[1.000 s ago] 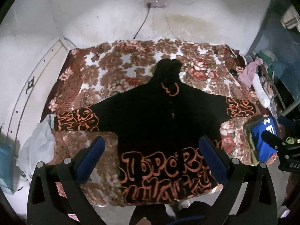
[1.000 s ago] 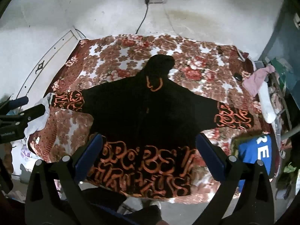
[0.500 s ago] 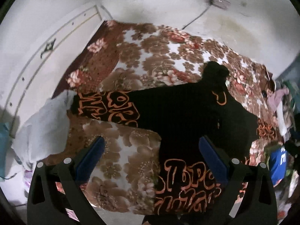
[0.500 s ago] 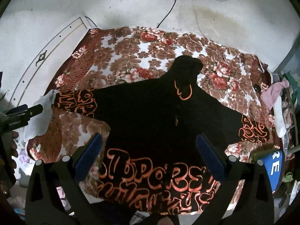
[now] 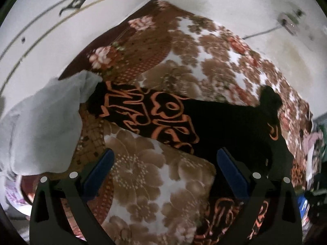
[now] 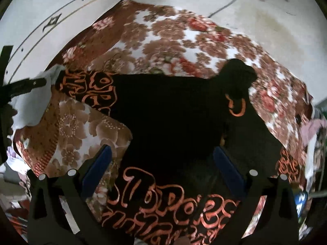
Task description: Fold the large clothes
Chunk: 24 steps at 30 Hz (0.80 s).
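Both grippers have swung left within the past second, away from a centred look at the black hoodie (image 6: 173,118) and toward its left sleeve (image 5: 147,118), which now fills the middle of the left wrist view. The left gripper (image 5: 165,175) hangs above the bedspread just short of that sleeve, its blue pads spread wide with nothing between them. The right gripper (image 6: 162,171) is likewise fully open and empty, poised over the hoodie's body above the orange lettering at the hem. The garment lies flat and face up on the bed, arms out to either side, hood (image 6: 237,75) pointing to the far wall, and no fold looks begun. The shift suggests the left sleeve is the first target, probably to be brought in across the chest; that is a reading of the approach, not something shown. The surface is a bed under a floral blanket (image 5: 204,47) in brown, red and white, soft and likely to give under a pinch. A pale cloth (image 5: 40,126) sits at the sleeve's cuff and could be caught up with it. Behind stand a stained white wall (image 6: 276,20) with a cable (image 6: 224,6) running to a fitting, and a white door (image 5: 51,20) at the left. Heaped clothes crowd the right edge.
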Tool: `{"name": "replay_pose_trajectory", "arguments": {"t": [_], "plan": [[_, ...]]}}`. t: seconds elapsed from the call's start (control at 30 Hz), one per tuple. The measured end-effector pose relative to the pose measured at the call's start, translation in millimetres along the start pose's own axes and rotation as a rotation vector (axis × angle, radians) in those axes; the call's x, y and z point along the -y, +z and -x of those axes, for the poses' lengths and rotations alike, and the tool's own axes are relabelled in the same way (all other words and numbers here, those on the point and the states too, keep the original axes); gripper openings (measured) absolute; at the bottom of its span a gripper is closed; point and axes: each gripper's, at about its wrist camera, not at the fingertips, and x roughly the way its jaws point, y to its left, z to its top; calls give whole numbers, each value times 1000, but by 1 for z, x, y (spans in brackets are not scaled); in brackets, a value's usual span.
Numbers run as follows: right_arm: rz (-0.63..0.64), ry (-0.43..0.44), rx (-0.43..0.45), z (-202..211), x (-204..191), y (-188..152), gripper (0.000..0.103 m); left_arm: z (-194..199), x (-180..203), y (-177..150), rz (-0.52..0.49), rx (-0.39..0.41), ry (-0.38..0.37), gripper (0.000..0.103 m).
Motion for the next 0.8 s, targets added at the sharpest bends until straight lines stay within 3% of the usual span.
{"name": "replay_pose_trajectory", "arguments": {"t": [0.27, 0.4, 0.57, 0.8], "plan": [[95, -22, -22, -87, -41, 0, 98, -80, -70, 6, 183, 50, -48, 98], [149, -66, -21, -138, -61, -8, 98, -119, -97, 7, 215, 104, -57, 98], [298, -109, 45, -171, -86, -19, 98, -160, -125, 12, 208, 150, -48, 97], [315, -87, 57, -212, -104, -21, 98, -187, -166, 26, 329, 134, -70, 91]]}}
